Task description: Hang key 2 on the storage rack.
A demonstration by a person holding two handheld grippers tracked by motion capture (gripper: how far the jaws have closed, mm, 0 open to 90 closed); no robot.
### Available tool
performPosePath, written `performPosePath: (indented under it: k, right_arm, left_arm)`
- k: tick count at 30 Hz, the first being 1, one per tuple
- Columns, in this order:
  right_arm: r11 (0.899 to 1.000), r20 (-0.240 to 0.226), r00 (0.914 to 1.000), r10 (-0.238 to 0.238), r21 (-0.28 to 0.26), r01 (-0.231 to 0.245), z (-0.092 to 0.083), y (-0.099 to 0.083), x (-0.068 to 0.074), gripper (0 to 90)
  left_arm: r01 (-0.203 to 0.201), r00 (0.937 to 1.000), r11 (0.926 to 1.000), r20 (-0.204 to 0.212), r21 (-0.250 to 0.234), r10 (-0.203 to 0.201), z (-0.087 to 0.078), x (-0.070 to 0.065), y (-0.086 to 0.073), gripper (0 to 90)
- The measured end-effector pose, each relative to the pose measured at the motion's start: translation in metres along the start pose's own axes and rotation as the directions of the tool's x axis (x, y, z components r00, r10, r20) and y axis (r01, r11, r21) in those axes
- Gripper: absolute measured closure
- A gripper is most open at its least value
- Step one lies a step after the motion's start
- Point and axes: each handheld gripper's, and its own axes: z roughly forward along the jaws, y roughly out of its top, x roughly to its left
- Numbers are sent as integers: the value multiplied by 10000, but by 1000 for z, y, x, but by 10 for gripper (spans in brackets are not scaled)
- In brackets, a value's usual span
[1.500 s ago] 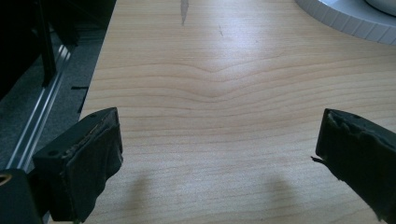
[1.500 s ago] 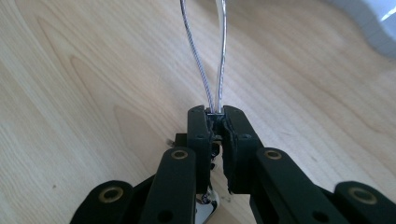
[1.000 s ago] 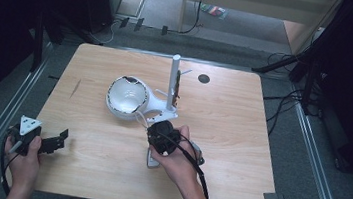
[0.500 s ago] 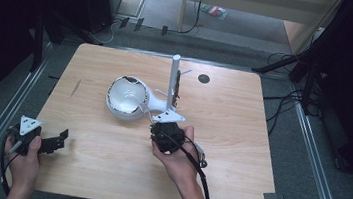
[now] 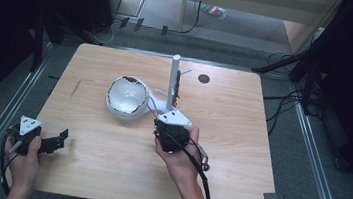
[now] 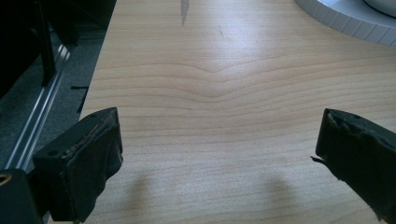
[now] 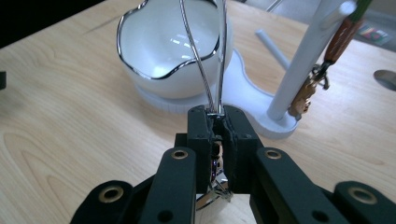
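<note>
Two grippers sit over the wooden bench [image 5: 106, 172], and between the earlier high views and this one little has changed: the left gripper [image 5: 54, 142] has kept its place at the near left edge, while the right gripper [image 5: 166, 128] has crept slightly away from the person toward the white stand [image 5: 172, 81], uncovering the bench just in front of the hand.

Nearest, the left gripper view shows its jaws released and wide apart over bare wood, nothing between them; the high view cannot show that gap clearly. Farther on, the right gripper view [image 7: 215, 122] shows its jaws clenched on a thin silver wire loop [image 7: 205, 70] that rises out of them toward the white bowl [image 7: 163, 51], a grasp hidden under the hand in the high view. Beyond, that view also shows a brown and gold trinket [image 7: 322, 70] hanging by the stand's post, a mere dark streak from above
</note>
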Motion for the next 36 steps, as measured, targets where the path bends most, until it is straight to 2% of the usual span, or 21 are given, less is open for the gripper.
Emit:
performPosePath:
  k: [9,23,26,32,36]
  right_arm:
    - [9985,205,9995,242,-491,-232,-7,2,-5,836]
    - [9909,483,9978,445,-1290,-380,-18,4,-9,836]
    - [9864,642,9969,451,-1609,-342,-18,3,-9,836]
    - [9806,894,9943,575,-1919,-394,-20,4,-10,836]
    - [9724,1185,9908,647,-2307,-359,-20,4,-12,836]
  left_arm:
    - [103,9999,9999,12,-74,-103,0,0,0,8]
    - [23,10000,10000,20,-96,-23,-1,1,-1,9]
    - [29,10000,10000,35,-88,-28,-1,1,-1,9]
    - [38,10000,10000,26,-91,-38,-1,1,-1,8]
    - [19,10000,10000,10,-85,-19,-1,1,0,8]
